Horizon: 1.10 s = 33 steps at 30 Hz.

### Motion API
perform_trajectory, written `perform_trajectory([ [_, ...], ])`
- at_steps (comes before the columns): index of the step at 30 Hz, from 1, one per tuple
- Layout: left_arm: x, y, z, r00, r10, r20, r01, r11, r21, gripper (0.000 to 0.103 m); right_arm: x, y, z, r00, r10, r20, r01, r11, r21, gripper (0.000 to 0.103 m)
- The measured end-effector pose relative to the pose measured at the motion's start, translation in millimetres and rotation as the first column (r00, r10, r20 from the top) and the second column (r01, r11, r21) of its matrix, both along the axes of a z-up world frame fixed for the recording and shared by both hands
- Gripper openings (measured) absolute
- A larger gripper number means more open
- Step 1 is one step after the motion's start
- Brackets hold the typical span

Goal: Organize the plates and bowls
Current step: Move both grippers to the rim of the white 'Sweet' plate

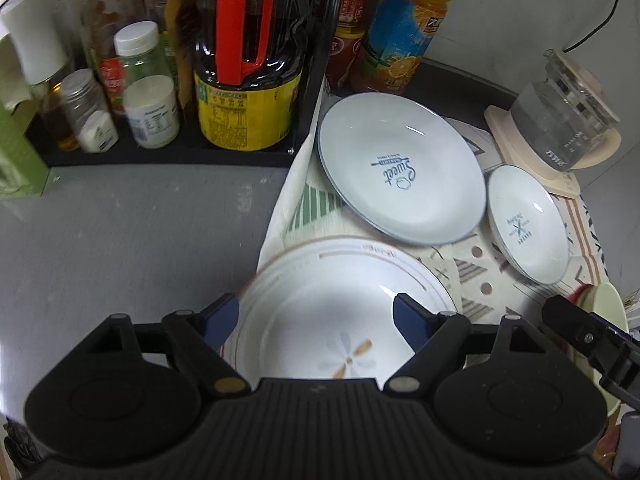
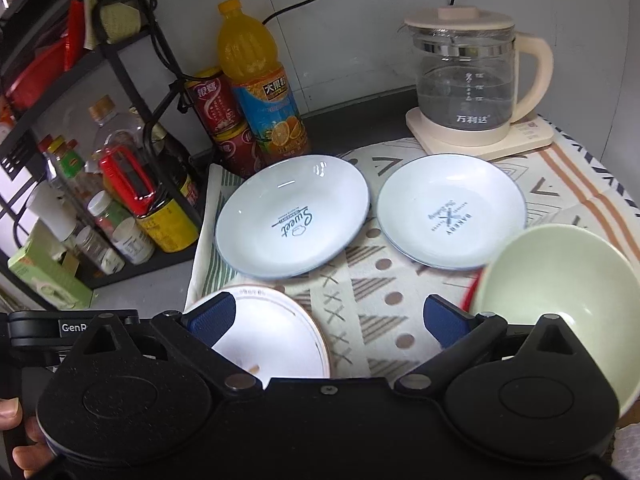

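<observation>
Left hand-held gripper (image 1: 316, 316): jaws wide, empty, over flower plate (image 1: 344, 300), lower centre. Right hand-held gripper (image 2: 330, 318): jaws wide, empty, between that plate and green bowl (image 2: 560, 280), lower right.

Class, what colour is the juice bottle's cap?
Orange-yellow, like the juice; the juice bottle and its cap show best in the right wrist view.

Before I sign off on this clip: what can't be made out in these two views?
- Flower bowl: near rim hidden behind the left gripper in the left view.
- Green bowl: blurred, lower part behind the right gripper in the right view; whatever is under it is hidden.
- Jar labels: too small to read.
</observation>
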<state>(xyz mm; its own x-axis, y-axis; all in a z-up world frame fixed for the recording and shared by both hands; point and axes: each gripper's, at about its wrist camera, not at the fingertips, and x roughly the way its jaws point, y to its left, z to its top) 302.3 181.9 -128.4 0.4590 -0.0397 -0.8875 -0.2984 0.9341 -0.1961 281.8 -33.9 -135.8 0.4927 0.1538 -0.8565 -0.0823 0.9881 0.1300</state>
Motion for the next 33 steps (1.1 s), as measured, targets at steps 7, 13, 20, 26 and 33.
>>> perform_trajectory([
  [7, 33, 11, -16, 0.999, -0.018, -0.026, 0.018, 1.000, 0.004, 0.083, 28, 6, -24, 0.998, -0.061, -0.036, 0.061, 0.998, 0.002, 0.100],
  [13, 59, 12, -28, 1.000, -0.021, -0.021, 0.021, 0.999, -0.027, 0.082, 48, 8, -42, 0.994, -0.085, -0.061, 0.085, 0.996, -0.012, 0.099],
  [20, 85, 9, -42, 1.000, -0.008, -0.004, 0.008, 0.999, -0.045, 0.078, 73, 3, -66, 0.987, -0.118, -0.108, 0.119, 0.993, 0.008, 0.075],
  [26, 102, 11, -55, 1.000, 0.013, -0.010, -0.013, 0.999, -0.046, 0.073, 91, 8, -84, 0.983, -0.124, -0.133, 0.127, 0.992, 0.018, 0.071],
  [33, 113, 8, -62, 1.000, 0.006, -0.007, -0.007, 0.999, -0.034, 0.063, 106, 13, -108, 0.975, -0.119, -0.190, 0.121, 0.993, -0.002, 0.057],
])
